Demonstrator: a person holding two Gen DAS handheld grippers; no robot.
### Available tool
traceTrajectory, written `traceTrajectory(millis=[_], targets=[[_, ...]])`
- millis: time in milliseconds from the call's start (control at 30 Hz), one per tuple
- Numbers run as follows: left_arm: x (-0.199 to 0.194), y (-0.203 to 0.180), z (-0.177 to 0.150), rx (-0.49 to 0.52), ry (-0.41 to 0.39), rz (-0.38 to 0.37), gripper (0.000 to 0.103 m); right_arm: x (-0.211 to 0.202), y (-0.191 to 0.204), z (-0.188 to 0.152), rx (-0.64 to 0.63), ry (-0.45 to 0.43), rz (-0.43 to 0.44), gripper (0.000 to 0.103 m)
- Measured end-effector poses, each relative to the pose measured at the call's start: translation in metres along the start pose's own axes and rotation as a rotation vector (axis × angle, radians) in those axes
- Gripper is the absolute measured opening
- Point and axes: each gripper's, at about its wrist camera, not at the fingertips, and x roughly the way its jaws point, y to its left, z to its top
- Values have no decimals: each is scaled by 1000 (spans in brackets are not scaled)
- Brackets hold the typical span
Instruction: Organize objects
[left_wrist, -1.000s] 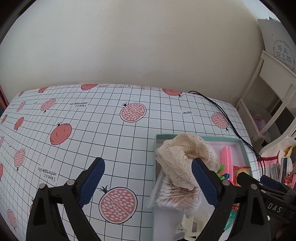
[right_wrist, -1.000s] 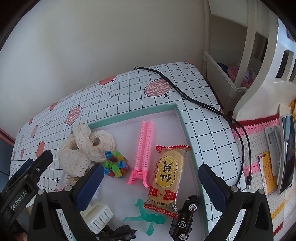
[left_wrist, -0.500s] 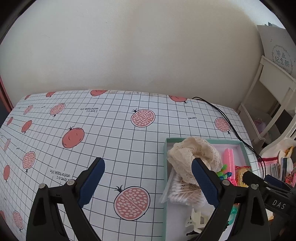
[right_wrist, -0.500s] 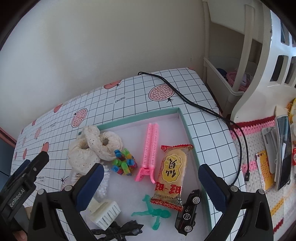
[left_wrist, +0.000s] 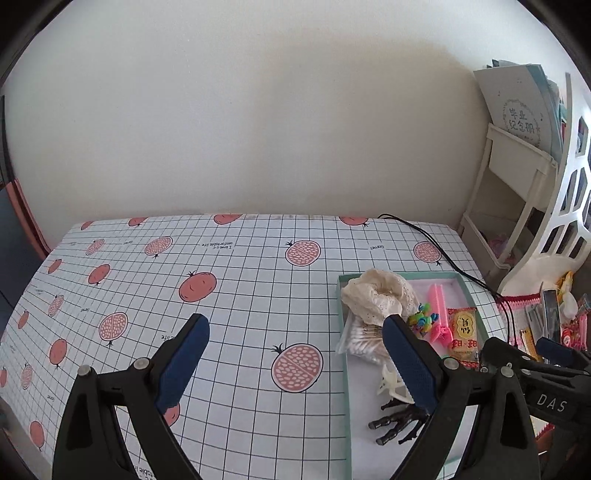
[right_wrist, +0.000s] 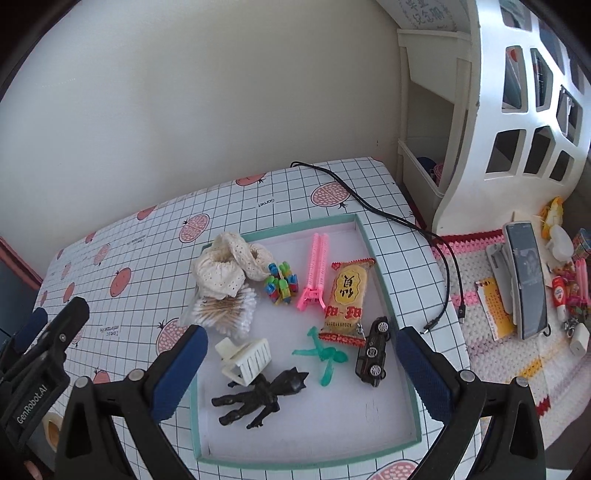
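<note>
While both grippers hang above the table with nothing between their blue pads, a shallow green-rimmed tray (right_wrist: 384, 291) lies on the pomegranate-print tablecloth (left_wrist: 229, 295) and holds all the small things. The left gripper (left_wrist: 295, 362) is spread wide over bare cloth, just left of the tray. The right gripper (right_wrist: 301, 373) is also spread wide, above the tray's near half.

Inside the tray, a cream lace scrunchie (right_wrist: 229, 264) sits at the far left corner, partly resting on a bag of cotton swabs (right_wrist: 225, 314). Beside them lie a bunch of coloured clips (right_wrist: 281, 287), a pink hair clip (right_wrist: 316, 273) and a snack packet (right_wrist: 347, 301). Nearer the camera are a white claw clip (right_wrist: 245, 356), a black figure (right_wrist: 258, 397), a green figure (right_wrist: 325, 356) and a black toy car (right_wrist: 373, 350).

A black cable (right_wrist: 369, 208) runs across the cloth past the tray's far right corner. A phone (right_wrist: 526, 284) lies on a crocheted mat (right_wrist: 517, 354) to the right.
</note>
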Motion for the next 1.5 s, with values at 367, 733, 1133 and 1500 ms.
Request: traceTrajectory(millis=[367, 733, 1133, 1500], targets=[[-41, 31, -45, -47, -7, 2, 95, -26, 6, -56, -19, 1, -17, 103], [-51, 45, -104, -62, 30, 18, 95, -43, 19, -102, -46, -29, 5, 103], [-28, 61, -173, -99, 133, 43, 95, -28, 20, -153, -73, -24, -12, 103], [-9, 68, -213, -111, 221, 55, 95, 5, 18, -195, -71, 35, -15, 103]])
